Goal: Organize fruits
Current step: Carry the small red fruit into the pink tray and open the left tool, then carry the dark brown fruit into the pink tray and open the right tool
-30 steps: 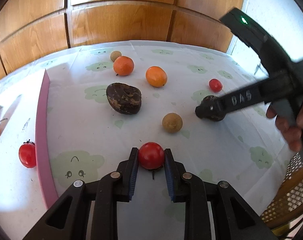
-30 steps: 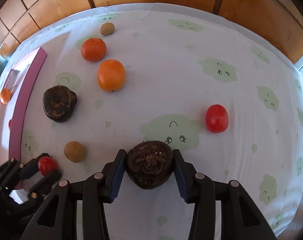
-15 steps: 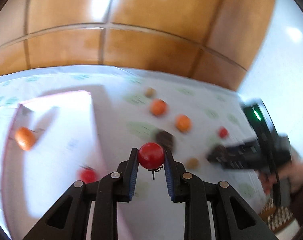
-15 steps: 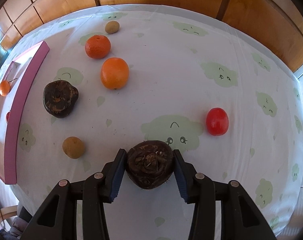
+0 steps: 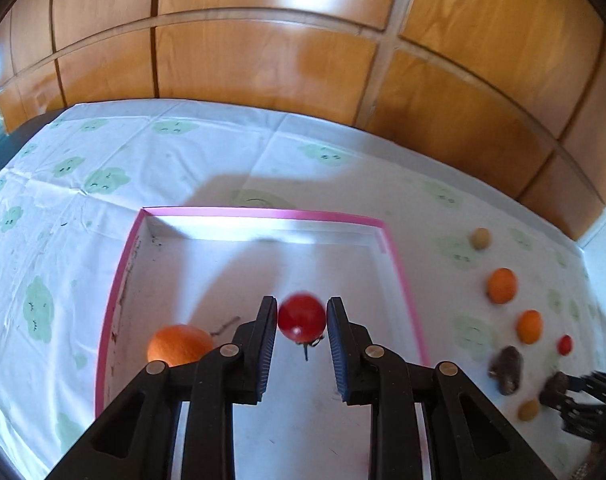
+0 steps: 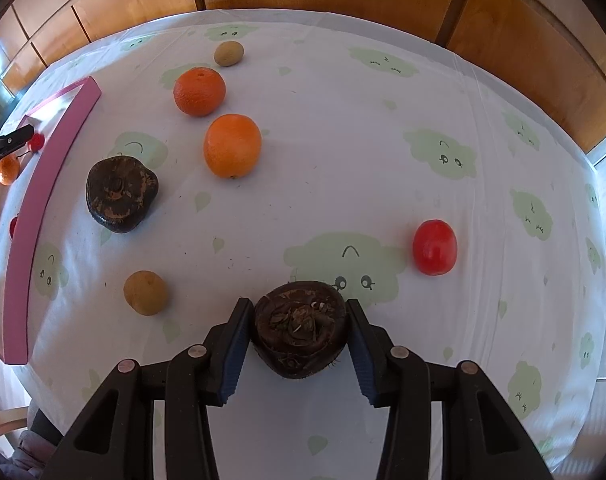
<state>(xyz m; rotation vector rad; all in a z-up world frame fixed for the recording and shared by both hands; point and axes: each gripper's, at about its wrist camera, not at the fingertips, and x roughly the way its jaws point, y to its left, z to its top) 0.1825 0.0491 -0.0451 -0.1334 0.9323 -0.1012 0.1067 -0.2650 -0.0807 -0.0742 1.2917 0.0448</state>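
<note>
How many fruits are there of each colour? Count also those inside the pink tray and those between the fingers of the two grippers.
Orange fruits: 3
Red fruits: 3
Dark brown fruits: 2
Tan fruits: 2
Total: 10

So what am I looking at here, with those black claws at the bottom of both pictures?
Those are two hand-held grippers, one in each of a person's hands; a camera on each looks along its fingers. The left gripper pinches a small red tomato above a pink-edged tray, where a small orange already lies. The right gripper clamps a dark brown, rough fruit just above the cloud-print tablecloth. Loose on the cloth: two oranges, another dark fruit, two small tan fruits and a red tomato.
</note>
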